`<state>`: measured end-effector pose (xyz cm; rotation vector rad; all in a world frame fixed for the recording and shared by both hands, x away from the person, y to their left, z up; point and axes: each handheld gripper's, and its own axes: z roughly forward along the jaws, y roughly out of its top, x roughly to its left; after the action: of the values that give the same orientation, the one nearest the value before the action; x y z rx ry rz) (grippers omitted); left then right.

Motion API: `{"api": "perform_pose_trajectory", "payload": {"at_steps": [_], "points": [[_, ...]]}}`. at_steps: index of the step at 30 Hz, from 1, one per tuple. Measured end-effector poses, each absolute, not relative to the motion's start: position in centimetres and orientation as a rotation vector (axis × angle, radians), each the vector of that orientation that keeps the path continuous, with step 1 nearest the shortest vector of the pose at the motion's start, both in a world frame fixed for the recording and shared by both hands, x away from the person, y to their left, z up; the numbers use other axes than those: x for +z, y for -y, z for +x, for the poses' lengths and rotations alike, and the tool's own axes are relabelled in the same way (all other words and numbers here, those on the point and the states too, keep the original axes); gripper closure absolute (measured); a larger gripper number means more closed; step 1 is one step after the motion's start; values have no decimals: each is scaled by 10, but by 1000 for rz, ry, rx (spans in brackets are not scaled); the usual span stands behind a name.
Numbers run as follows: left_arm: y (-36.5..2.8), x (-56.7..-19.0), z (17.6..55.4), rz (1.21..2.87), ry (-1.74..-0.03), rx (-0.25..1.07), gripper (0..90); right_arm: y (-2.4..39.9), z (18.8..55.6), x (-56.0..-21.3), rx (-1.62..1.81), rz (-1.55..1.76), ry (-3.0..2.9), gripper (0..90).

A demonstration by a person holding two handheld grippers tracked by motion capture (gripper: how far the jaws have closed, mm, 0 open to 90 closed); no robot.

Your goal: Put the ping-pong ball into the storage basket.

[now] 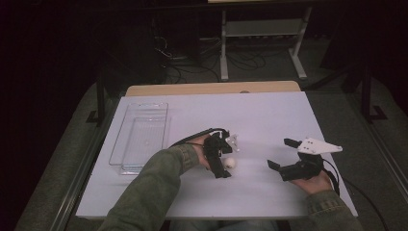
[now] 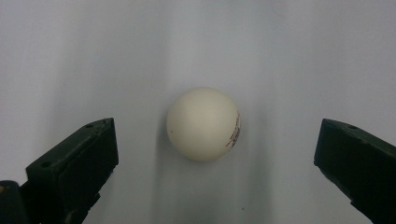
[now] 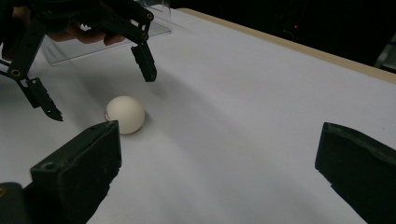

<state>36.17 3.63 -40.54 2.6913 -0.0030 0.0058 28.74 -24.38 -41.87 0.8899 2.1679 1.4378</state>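
White ball (image 1: 231,162) rests on the white table (image 1: 269,115), near centre, slightly toward the near edge. Left gripper (image 1: 223,161) hangs directly over it, jaws spread wide; in the left gripper view the ball (image 2: 203,124) sits between the 2 jaws, touching neither. Red print shows on the ball's right side. Right gripper (image 1: 281,154) is well apart to the right, jaws also open, holding nothing. Clear tray (image 1: 140,139) lies at far left of the table.
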Motion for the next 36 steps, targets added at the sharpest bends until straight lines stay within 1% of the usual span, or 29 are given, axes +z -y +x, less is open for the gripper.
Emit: {"api": "perform_pose_trajectory", "payload": {"at_steps": [22,24,27,32,36], "points": [[-30,-413,369,2698,-6,-44,0,244,287,-419,1441,880,-2175,0],[-31,-414,371,2702,4,-60,42,244,287,-419,1442,879,-2176,0],[-31,-414,371,2700,7,-61,62,244,287,-419,1446,875,-2178,0],[-32,-415,373,2705,1,-37,68,245,286,-419,1444,877,-2178,0],[-33,-417,374,2709,0,-26,120,244,286,-419,1442,877,-2181,0]]}}
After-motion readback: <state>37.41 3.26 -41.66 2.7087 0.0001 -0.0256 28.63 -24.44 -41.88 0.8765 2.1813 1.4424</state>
